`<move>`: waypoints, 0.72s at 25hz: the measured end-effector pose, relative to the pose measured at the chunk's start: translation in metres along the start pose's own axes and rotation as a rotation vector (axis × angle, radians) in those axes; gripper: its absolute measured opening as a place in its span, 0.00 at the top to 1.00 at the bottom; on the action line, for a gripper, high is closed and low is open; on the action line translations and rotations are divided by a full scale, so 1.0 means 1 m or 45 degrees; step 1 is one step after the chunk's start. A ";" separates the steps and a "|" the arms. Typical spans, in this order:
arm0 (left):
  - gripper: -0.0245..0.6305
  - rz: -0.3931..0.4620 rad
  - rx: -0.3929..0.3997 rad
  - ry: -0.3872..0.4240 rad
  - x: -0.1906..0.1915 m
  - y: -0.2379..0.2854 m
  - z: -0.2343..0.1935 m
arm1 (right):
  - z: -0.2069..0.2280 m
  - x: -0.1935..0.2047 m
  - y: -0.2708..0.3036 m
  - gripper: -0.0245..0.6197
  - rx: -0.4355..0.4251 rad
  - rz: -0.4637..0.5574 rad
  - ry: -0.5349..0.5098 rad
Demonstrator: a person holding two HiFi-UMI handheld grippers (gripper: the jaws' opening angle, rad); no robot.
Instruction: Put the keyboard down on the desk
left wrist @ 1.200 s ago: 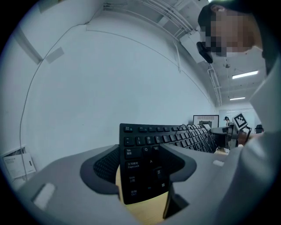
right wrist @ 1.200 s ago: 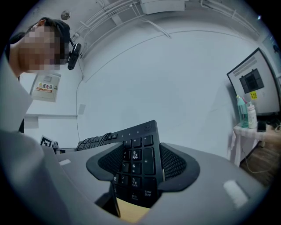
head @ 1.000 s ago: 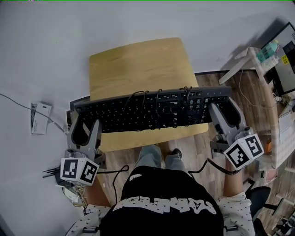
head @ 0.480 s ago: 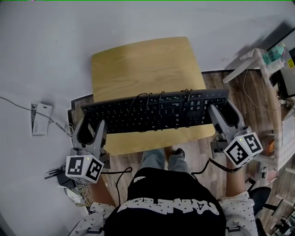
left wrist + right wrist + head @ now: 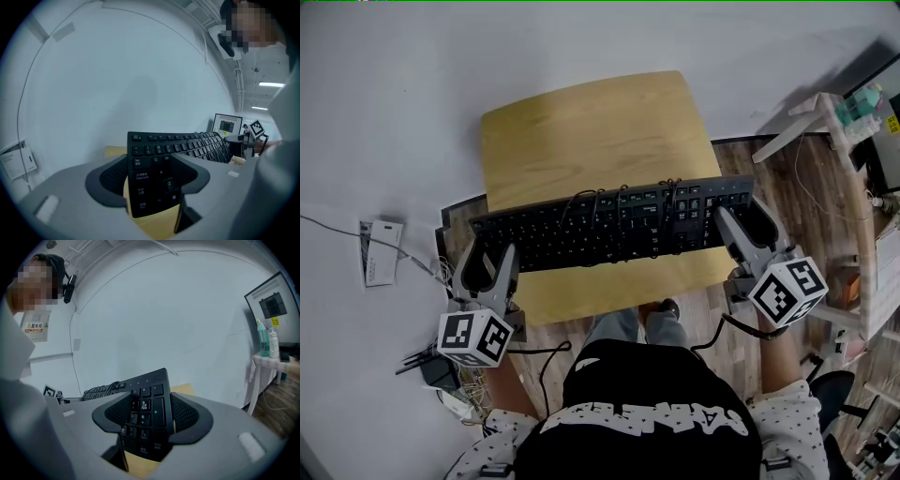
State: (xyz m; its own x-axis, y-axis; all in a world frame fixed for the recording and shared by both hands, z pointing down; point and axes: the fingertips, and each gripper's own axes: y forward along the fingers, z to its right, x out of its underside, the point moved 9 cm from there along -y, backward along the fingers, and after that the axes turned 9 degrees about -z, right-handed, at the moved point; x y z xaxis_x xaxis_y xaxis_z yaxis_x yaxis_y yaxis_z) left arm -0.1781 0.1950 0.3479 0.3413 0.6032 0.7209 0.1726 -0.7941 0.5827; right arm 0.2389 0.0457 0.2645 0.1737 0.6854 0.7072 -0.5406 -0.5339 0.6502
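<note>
A small wooden desk is shown against a pale wall. The keyboard is carried between the two grippers, over the desktop. Its one end is clamped in the left gripper and its other end in the right gripper. Both ends are best lowered level and together, and the jaws released only once the underside is judged fully seated.

Pale wall, wood floor (right)
</note>
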 end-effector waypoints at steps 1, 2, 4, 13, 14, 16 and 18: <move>0.56 -0.011 0.000 -0.001 0.001 0.001 -0.001 | 0.000 0.002 0.002 0.53 0.003 -0.008 0.002; 0.56 -0.020 0.000 -0.001 0.001 0.003 -0.002 | 0.000 0.004 0.003 0.53 0.005 -0.015 0.007; 0.56 -0.037 -0.001 -0.001 0.003 0.006 -0.003 | 0.003 0.007 0.006 0.53 0.010 -0.027 0.020; 0.56 -0.109 -0.014 -0.003 0.003 0.009 -0.005 | 0.007 0.014 0.013 0.53 0.013 -0.073 0.072; 0.56 -0.116 -0.016 -0.006 0.002 0.009 -0.005 | 0.006 0.013 0.013 0.53 0.013 -0.084 0.075; 0.56 -0.135 -0.022 -0.013 -0.002 0.007 -0.003 | 0.006 0.009 0.012 0.53 0.009 -0.102 0.082; 0.56 -0.156 -0.031 -0.021 -0.007 0.003 0.000 | 0.007 0.004 0.011 0.53 0.004 -0.113 0.090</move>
State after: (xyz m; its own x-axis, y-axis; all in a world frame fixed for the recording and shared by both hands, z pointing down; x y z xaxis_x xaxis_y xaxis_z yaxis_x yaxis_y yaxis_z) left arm -0.1802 0.1883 0.3449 0.3342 0.6943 0.6374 0.1919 -0.7123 0.6752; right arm 0.2391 0.0394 0.2761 0.1625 0.7630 0.6256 -0.5232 -0.4710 0.7103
